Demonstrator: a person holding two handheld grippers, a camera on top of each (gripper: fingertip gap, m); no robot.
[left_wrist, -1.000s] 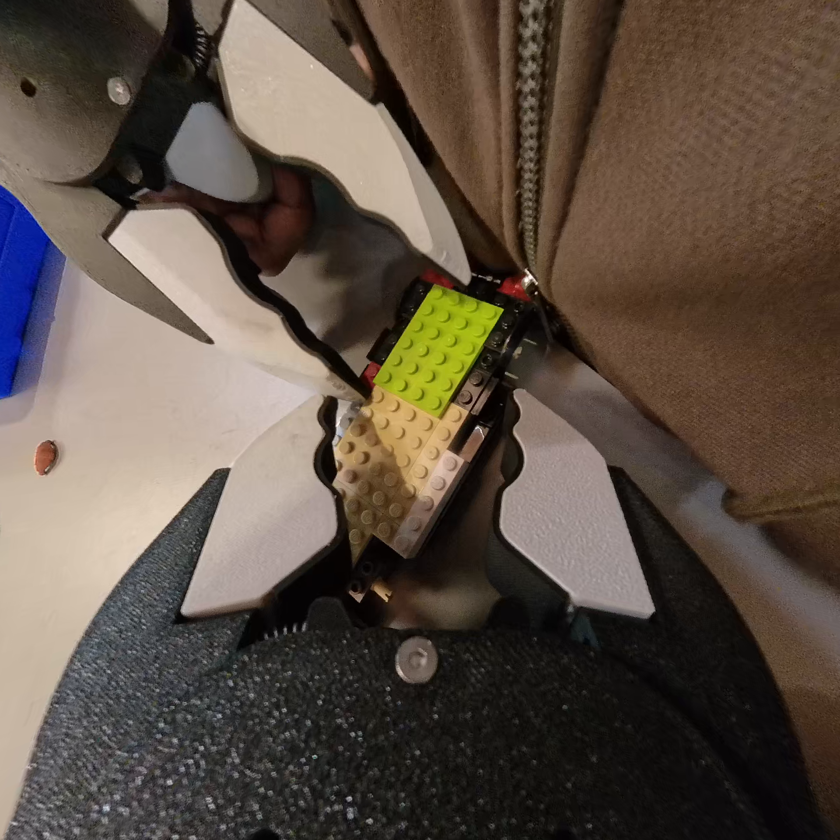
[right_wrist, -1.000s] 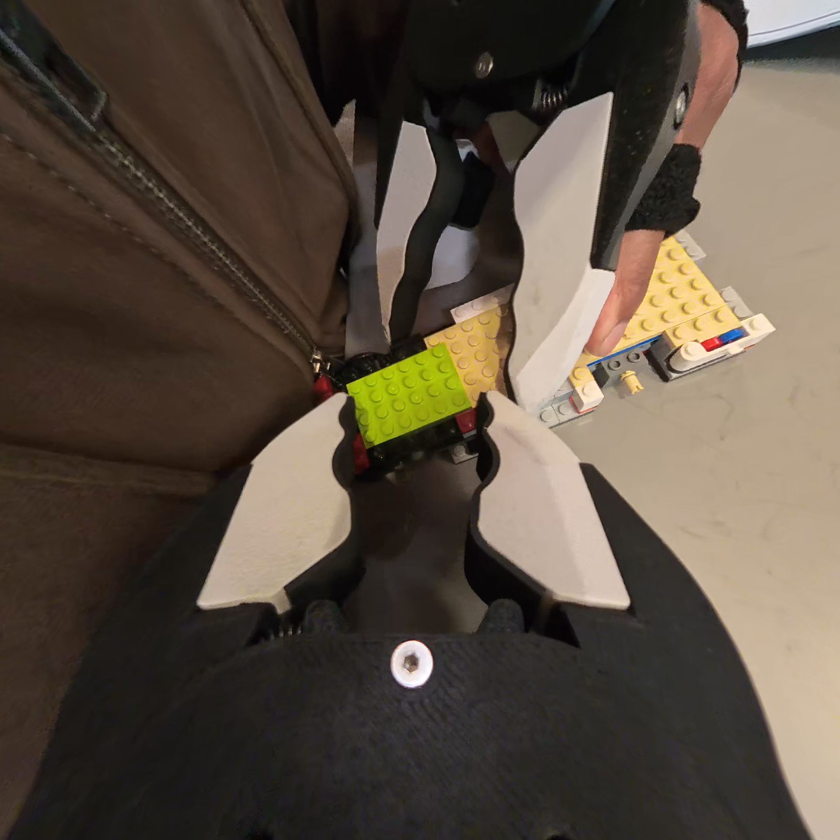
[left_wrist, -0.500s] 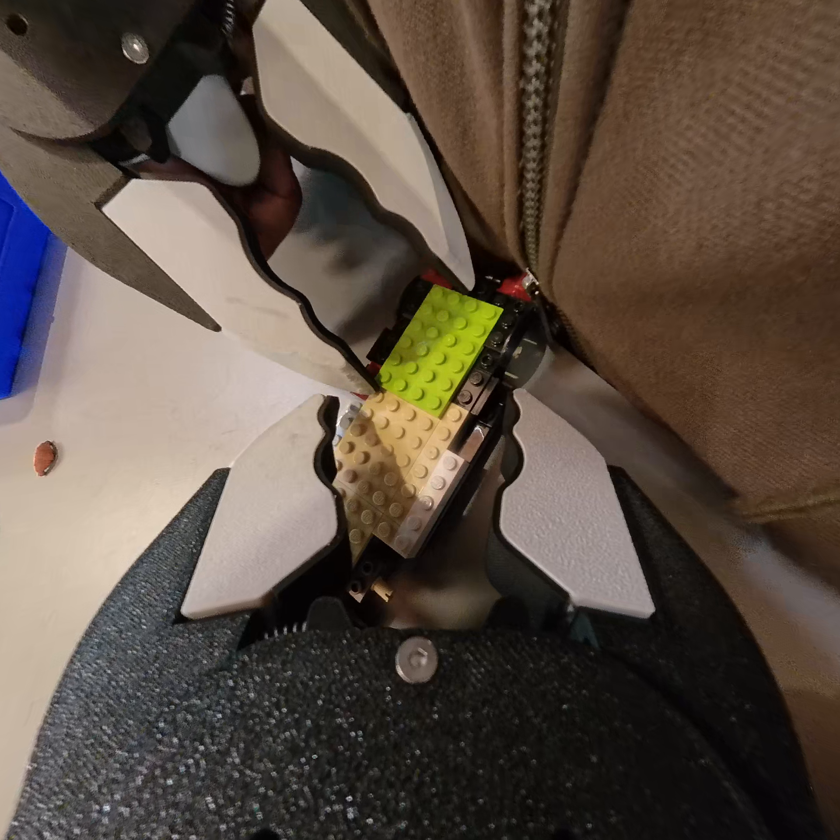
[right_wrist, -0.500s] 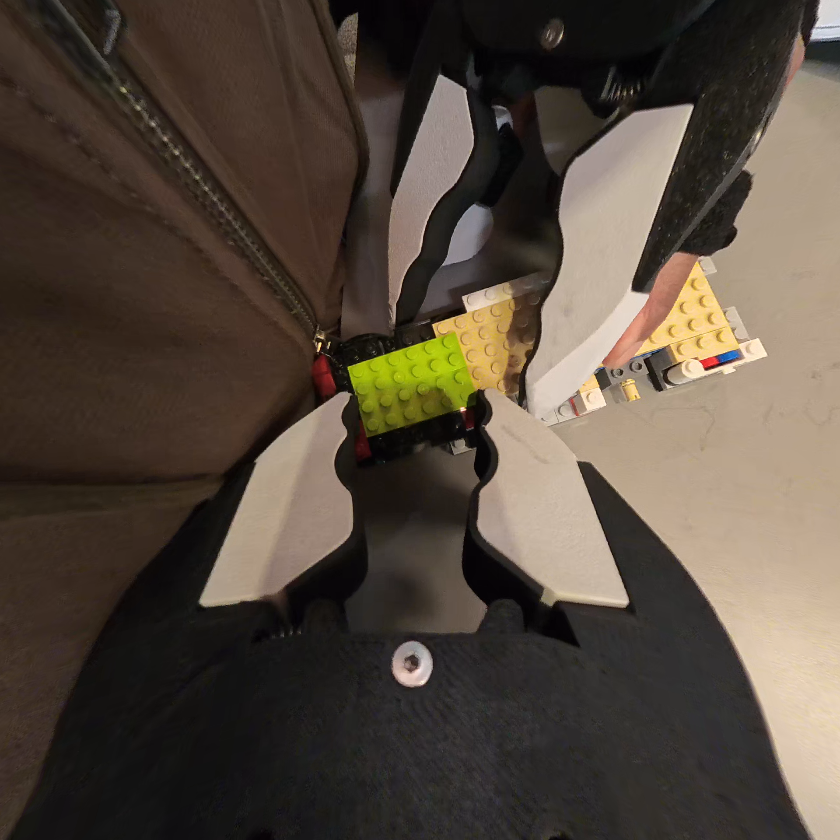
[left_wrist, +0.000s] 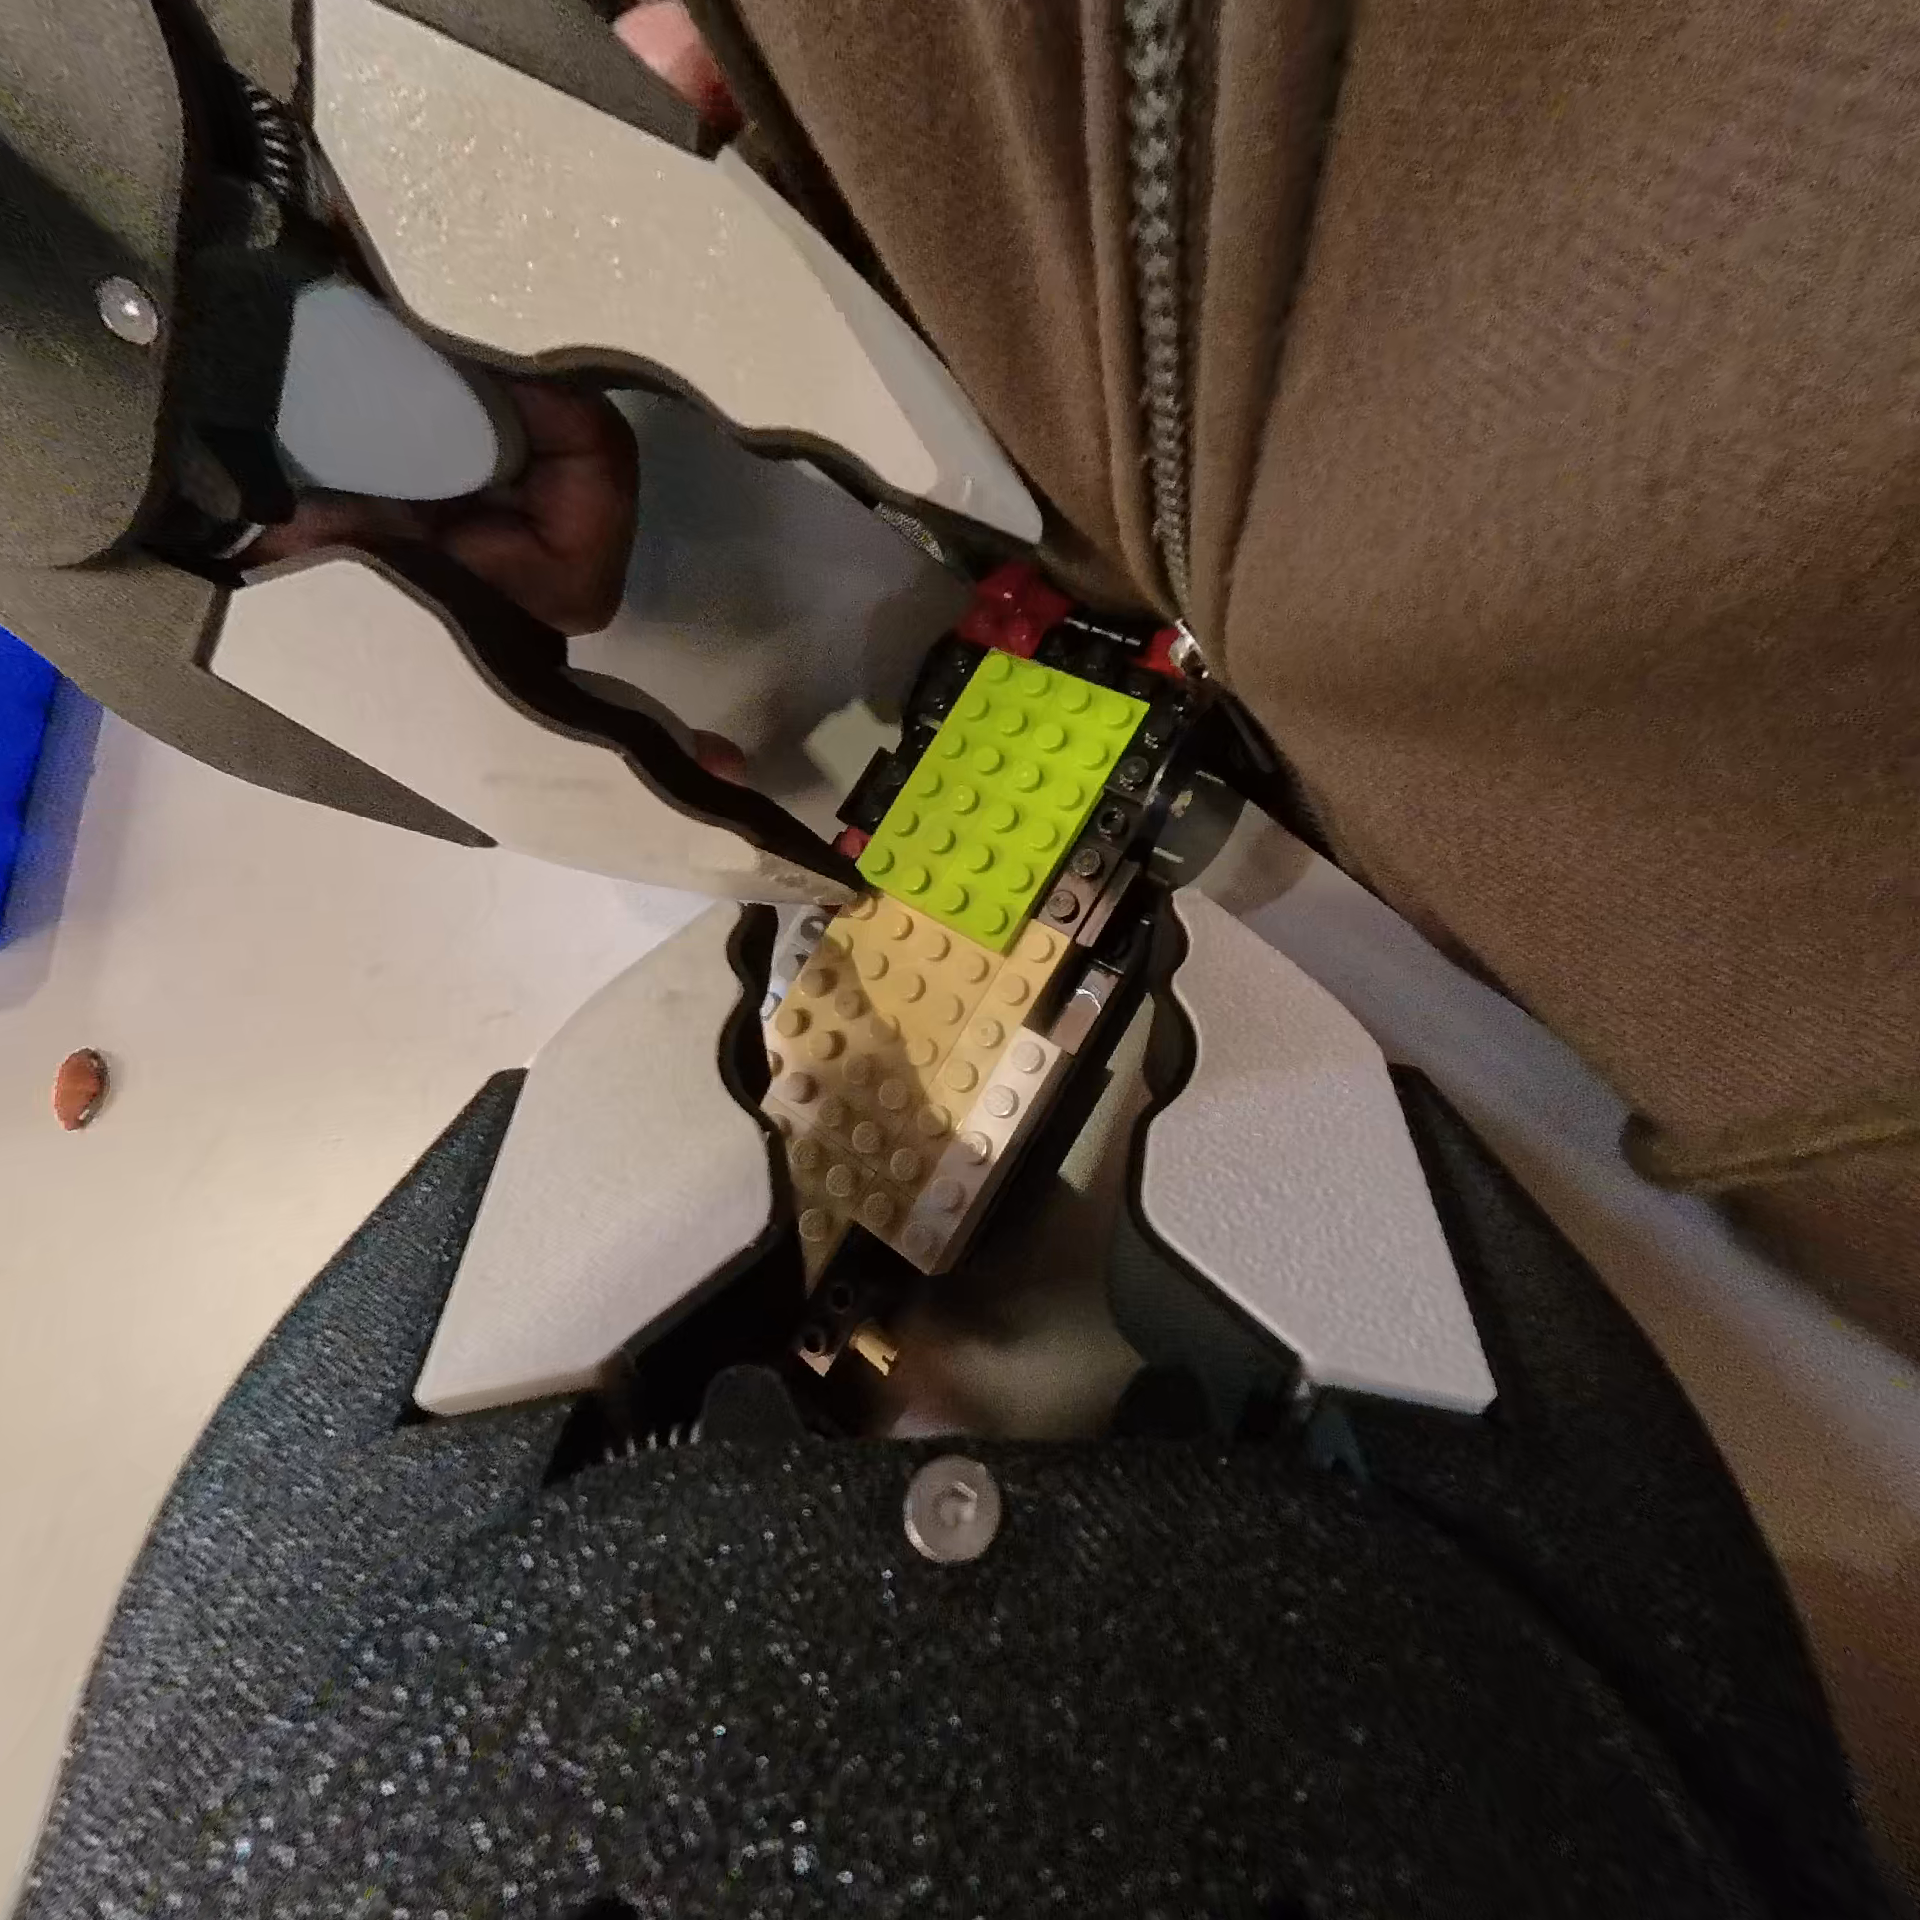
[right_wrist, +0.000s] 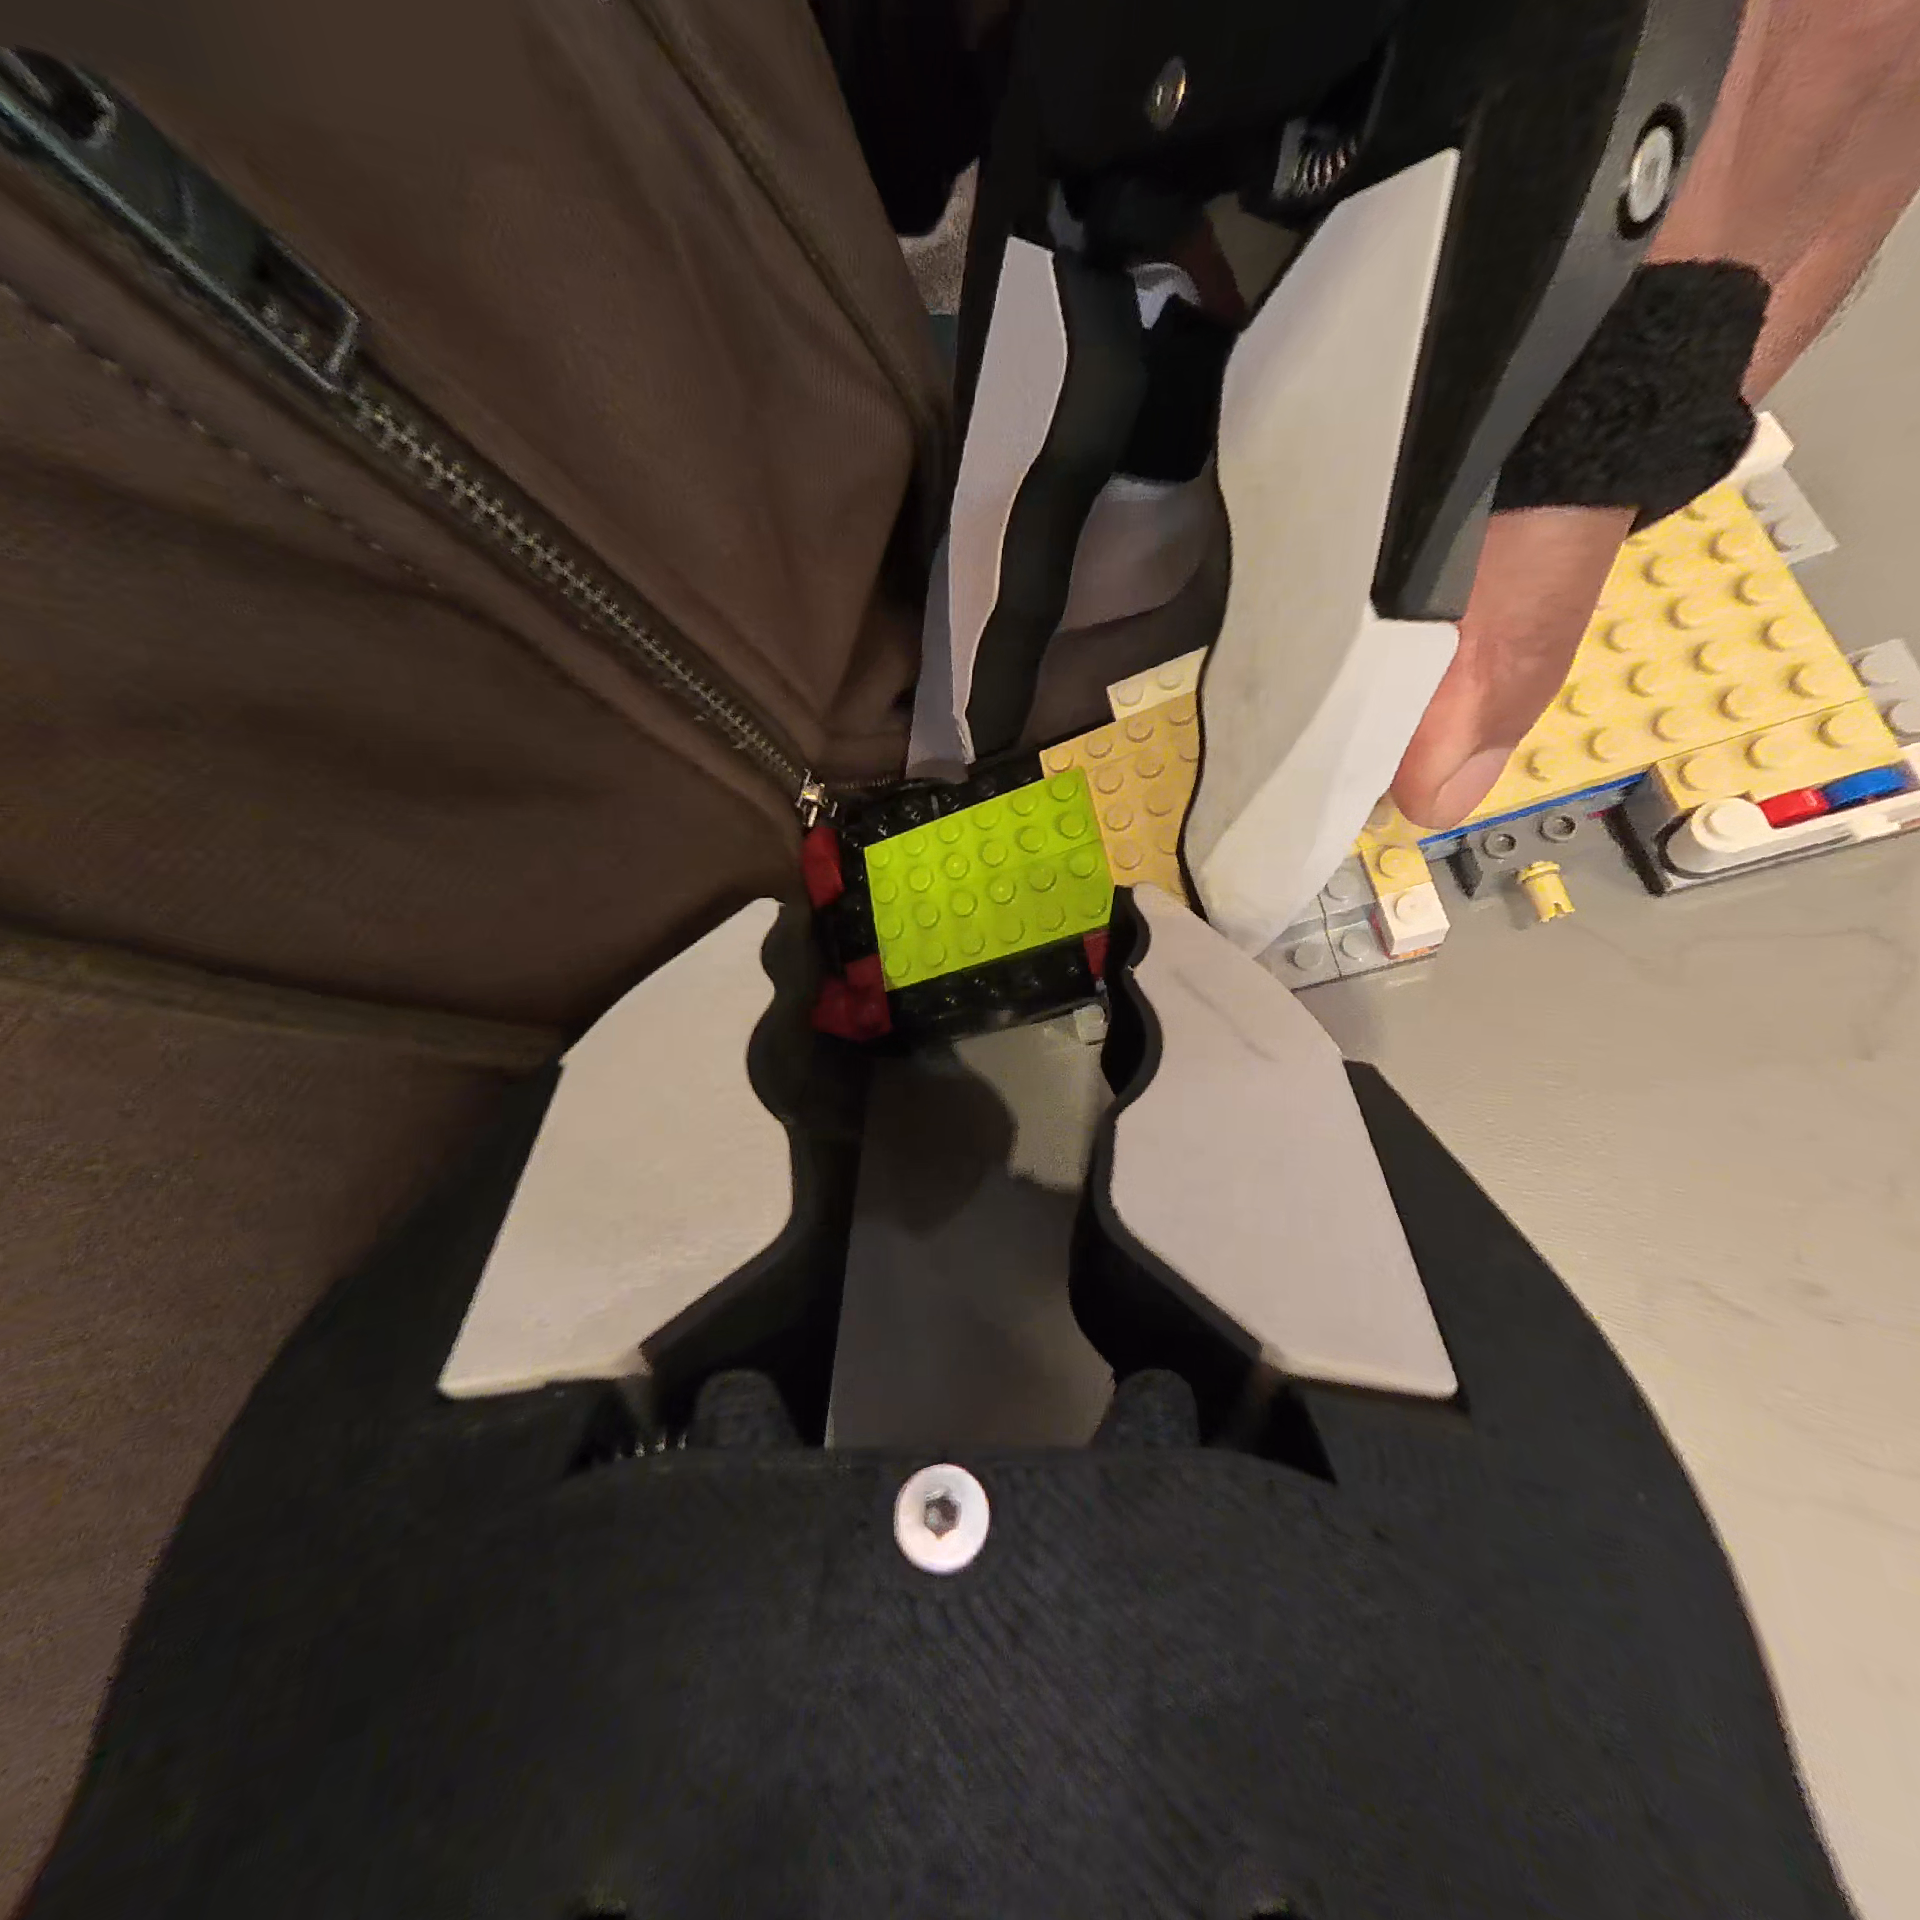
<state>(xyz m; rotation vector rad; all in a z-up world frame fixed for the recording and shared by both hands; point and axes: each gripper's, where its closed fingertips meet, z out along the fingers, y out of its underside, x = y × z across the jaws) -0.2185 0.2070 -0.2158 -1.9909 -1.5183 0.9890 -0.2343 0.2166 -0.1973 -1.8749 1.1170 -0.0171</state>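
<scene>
Blue bin (left_wrist: 26, 790) at the edge of the left wrist view, contents out of sight. On the desk (left_wrist: 260, 987), pushed up against a brown zipped jacket (left_wrist: 1558, 623): a brick model (left_wrist: 997, 790), lime plate over a black base with red corner bits, tan and grey plates alongside. Tan stretch clamped between the left gripper (left_wrist: 961, 935) fingers. Lime end flanked by the right gripper (right_wrist: 951, 935) fingers, spread slightly wider than it.

Opposed close wrist views share lime plate (left_wrist: 1003, 795).
</scene>
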